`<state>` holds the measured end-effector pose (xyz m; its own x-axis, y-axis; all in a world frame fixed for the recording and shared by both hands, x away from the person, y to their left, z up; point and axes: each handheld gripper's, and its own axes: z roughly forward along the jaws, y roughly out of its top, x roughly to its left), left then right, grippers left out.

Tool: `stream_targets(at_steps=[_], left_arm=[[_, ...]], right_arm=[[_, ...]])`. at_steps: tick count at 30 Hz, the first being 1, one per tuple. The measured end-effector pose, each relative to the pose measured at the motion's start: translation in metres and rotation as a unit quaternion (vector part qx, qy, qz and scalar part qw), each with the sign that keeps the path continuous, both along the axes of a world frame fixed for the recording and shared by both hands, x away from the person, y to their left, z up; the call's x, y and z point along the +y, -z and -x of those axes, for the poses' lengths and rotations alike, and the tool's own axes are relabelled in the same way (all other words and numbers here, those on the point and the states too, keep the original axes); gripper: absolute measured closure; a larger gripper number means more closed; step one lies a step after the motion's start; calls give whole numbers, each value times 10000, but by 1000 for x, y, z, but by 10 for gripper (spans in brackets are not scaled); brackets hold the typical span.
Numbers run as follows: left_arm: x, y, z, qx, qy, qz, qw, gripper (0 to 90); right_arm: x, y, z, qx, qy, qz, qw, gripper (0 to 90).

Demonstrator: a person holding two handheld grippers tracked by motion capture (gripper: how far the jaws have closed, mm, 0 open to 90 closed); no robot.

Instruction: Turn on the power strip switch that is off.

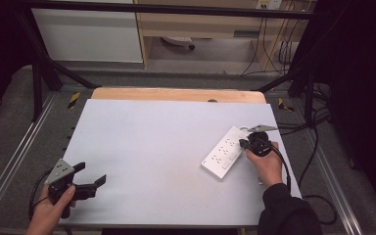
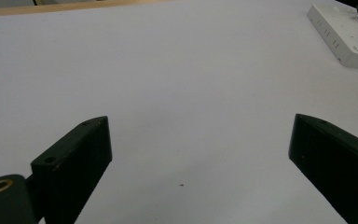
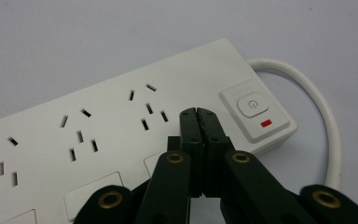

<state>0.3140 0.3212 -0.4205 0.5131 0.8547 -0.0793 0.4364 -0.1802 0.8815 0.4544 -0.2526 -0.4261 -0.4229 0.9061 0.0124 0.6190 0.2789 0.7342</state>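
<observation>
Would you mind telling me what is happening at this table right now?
A person holds a claw in each hand. The right claw, jaws shut with nothing between them, hovers over the white power strip, close beside its power button. The left claw waits open near the table's front left corner.

power strip (image 1: 225,152) lying on the table (image 1: 147,147) over at about 3 o'clock, right gripper (image 1: 247,143) just off its 3 o'clock side, tips over the strip beside its switch (image 3: 253,105), left gripper (image 1: 92,182) way down at 8 o'clock, well apart
</observation>
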Motion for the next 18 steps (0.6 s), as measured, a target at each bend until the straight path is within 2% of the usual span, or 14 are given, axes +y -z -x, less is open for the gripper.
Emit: stream_targets(at_steps=[18], left_arm=[[-1, 0, 0, 7, 15, -6, 10000, 59]], right_arm=[[0, 0, 0, -3, 8, 10, 10000, 900]])
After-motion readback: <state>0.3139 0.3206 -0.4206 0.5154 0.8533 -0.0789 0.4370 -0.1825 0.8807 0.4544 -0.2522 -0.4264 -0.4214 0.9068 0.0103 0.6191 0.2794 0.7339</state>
